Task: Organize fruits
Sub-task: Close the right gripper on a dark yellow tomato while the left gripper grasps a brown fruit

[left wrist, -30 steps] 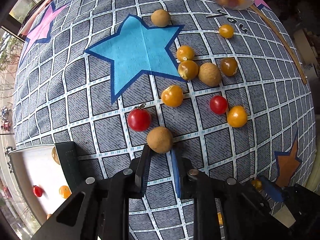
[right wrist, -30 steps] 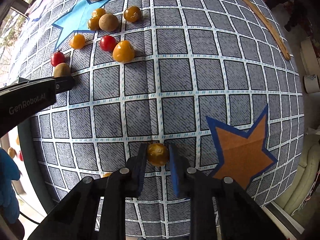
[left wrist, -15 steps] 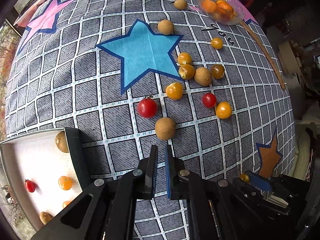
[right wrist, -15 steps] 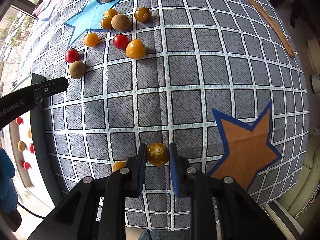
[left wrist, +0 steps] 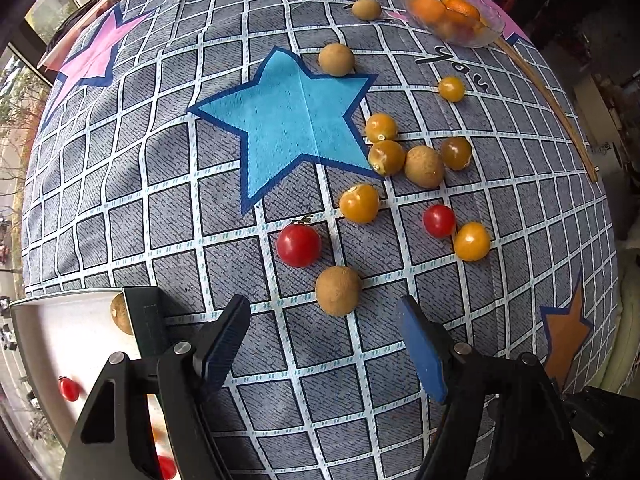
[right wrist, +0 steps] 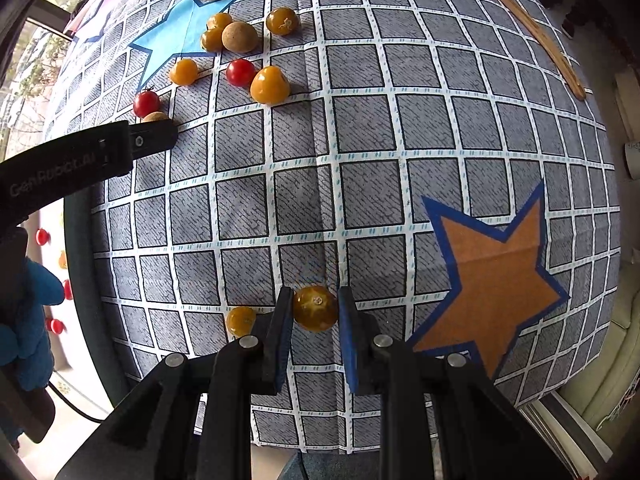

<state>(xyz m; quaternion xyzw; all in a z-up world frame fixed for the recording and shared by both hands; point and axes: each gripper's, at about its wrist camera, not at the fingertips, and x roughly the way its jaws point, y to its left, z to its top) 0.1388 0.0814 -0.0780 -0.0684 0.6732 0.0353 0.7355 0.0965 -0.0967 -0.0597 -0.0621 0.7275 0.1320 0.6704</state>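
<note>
Red, yellow and brown round fruits lie scattered on a grey checked cloth (left wrist: 224, 216) with stars. My left gripper (left wrist: 322, 312) points down at a brown fruit (left wrist: 338, 290). Its jaws are opening, and the fruit lies just ahead of the gap, untouched by the pads. A red tomato (left wrist: 299, 245) sits close behind the fruit. My right gripper (right wrist: 315, 300) is shut on an amber tomato (right wrist: 315, 308) near the cloth's front edge. A small yellow fruit (right wrist: 240, 320) lies just left of its fingers. The left gripper's finger (right wrist: 152, 140) shows at the left of the right wrist view.
A white tray with a dark rim (left wrist: 144, 312) at the lower left holds a brown fruit (left wrist: 120, 314) and a red tomato (left wrist: 69, 389). A clear bowl of orange fruit (left wrist: 452, 12) and a wooden stick (left wrist: 548, 96) lie at the far right. A blue glove (right wrist: 28, 320) is at the left.
My left gripper's jaws, shut half a second ago, now stand wide apart around the line to the brown fruit. My right gripper still grips the amber tomato in the same place.
</note>
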